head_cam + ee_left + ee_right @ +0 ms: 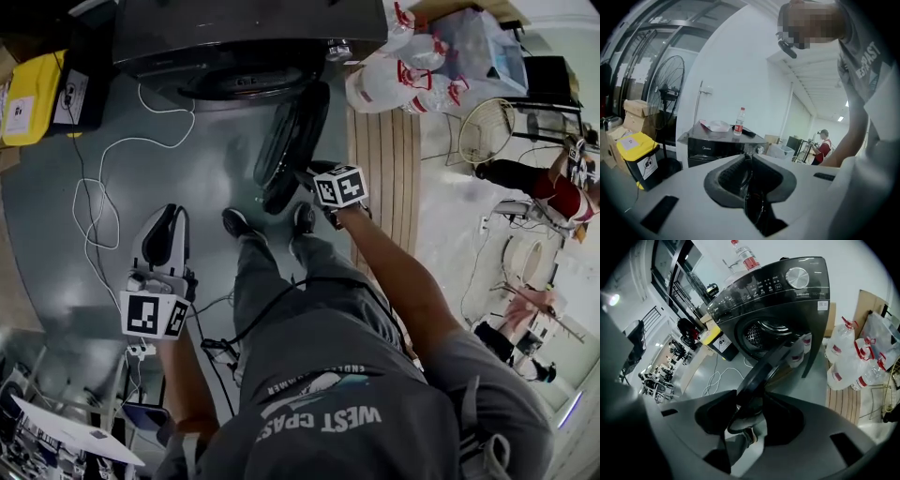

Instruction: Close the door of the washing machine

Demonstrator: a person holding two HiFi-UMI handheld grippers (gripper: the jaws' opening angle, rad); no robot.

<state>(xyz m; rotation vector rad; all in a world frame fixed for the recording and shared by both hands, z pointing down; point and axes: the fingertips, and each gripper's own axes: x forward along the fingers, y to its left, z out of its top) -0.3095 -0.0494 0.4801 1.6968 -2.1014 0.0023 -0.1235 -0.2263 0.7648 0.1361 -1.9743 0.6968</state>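
The dark washing machine (pixel 244 37) stands at the top of the head view, its round door (pixel 292 141) swung out towards me. My right gripper (pixel 300 183) reaches to the door's lower edge. In the right gripper view the door's rim (pixel 761 376) runs between the wide jaws of the right gripper (pixel 750 404), and the drum opening (pixel 764 333) shows behind it. I see no pad pressing on the rim. My left gripper (pixel 172 217) hangs over the floor to the left, away from the door. The left gripper (pixel 747 161) has its pads together and nothing in them.
A yellow bin (pixel 33 94) stands left of the machine and a white cable (pixel 103 206) loops over the floor. Water jugs (pixel 403 75) sit on a wooden pallet (pixel 384 159) at the right. A bottle (pixel 738 122) stands on the machine. My feet (pixel 234 223) are close to the door.
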